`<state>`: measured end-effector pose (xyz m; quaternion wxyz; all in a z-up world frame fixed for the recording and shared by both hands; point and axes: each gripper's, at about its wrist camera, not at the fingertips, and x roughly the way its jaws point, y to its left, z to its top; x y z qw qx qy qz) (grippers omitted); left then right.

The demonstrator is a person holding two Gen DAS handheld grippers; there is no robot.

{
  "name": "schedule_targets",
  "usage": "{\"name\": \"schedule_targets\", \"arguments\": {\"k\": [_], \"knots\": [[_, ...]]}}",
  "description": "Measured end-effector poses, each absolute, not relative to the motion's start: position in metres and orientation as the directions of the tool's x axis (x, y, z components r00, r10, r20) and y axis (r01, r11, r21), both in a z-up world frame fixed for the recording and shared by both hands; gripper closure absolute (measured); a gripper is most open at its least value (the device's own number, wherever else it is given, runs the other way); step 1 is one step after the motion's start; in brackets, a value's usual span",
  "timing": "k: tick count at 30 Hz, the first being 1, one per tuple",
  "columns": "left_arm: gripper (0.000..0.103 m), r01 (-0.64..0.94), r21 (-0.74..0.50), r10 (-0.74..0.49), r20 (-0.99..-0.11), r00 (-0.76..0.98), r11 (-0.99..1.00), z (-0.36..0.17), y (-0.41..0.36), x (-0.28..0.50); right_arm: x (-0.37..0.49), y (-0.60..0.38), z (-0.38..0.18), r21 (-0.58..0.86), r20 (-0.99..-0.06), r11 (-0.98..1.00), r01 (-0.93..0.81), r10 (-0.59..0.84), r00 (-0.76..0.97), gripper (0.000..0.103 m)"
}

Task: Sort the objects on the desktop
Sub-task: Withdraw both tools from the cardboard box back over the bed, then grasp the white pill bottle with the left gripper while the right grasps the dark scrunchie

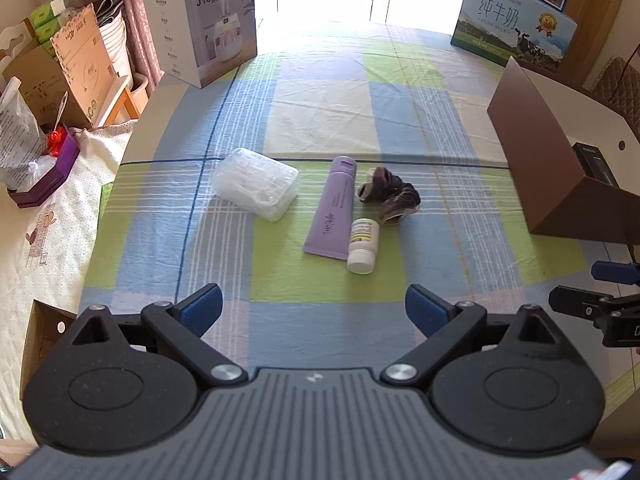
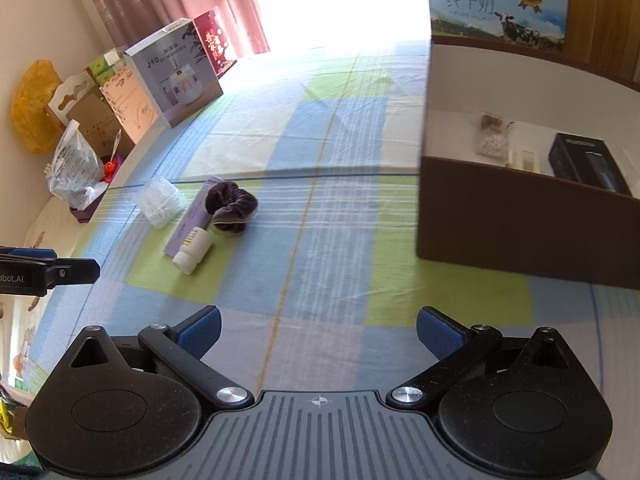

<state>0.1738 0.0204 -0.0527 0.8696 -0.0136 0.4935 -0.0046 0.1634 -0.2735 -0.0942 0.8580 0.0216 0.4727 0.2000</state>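
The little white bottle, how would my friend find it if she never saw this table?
Look at the checked tablecloth, where a few small things lie in a bunch. The little white bottle lies on its side against the wide end of the purple tube. It alone is white with a yellow-marked label.

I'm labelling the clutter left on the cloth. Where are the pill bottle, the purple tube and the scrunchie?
pill bottle [image 1: 363, 245], left wrist view, on its label.
purple tube [image 1: 333, 210], left wrist view, mid-body.
scrunchie [image 2: 232, 206], right wrist view, on its dark fabric.
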Motion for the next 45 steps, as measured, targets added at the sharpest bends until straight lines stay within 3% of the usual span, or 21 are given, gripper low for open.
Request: {"name": "schedule_targets", "arguments": {"k": [7, 16, 21, 23, 27, 33, 45], "knots": [[0.010, 0.022, -0.032, -0.038, -0.865, 0.501, 0.999, -0.064, 0.036, 0.183, 0.175, -0.243, -0.104, 0.222, -0.799, 0.918, -0.330, 0.365, 0.478, 0.002], [0.022, 0.139, -0.041, -0.104, -0.870, 0.483, 0.989, -0.092, 0.016, 0.215, 0.191, -0.235, -0.119, 0.212, -0.799, 0.930, -0.300, 0.342, 0.496, 0.002], [0.041, 0.204, -0.002, -0.103, -0.868, 0.485, 0.979, -0.108, -0.002, 0.234, 0.200, -0.240, -0.123, 0.209, -0.799, 0.938, -0.277, 0.328, 0.505, 0.002], [0.057, 0.220, -0.005, -0.111, -0.875, 0.471, 0.975, -0.113, -0.006, 0.241, 0.202, -0.243, -0.125, 0.213, -0.799, 0.939, -0.271, 0.327, 0.504, 0.002], [0.058, 0.242, -0.003, -0.119, -0.877, 0.466, 0.970, -0.120, -0.014, 0.252, 0.204, -0.250, -0.129, 0.223, -0.803, 0.941, -0.255, 0.326, 0.499, 0.002], [0.080, 0.282, 0.014, -0.120, -0.884, 0.452, 0.959, -0.129, -0.027, 0.262, 0.206, -0.258, -0.134, 0.230, -0.810, 0.944, -0.238, 0.321, 0.490, 0.002], [0.082, 0.225, 0.006, -0.097, -0.889, 0.447, 0.974, -0.127, 0.001, 0.235, 0.210, -0.249, -0.137, 0.242, -0.810, 0.927, -0.286, 0.356, 0.466, 0.002]]}}
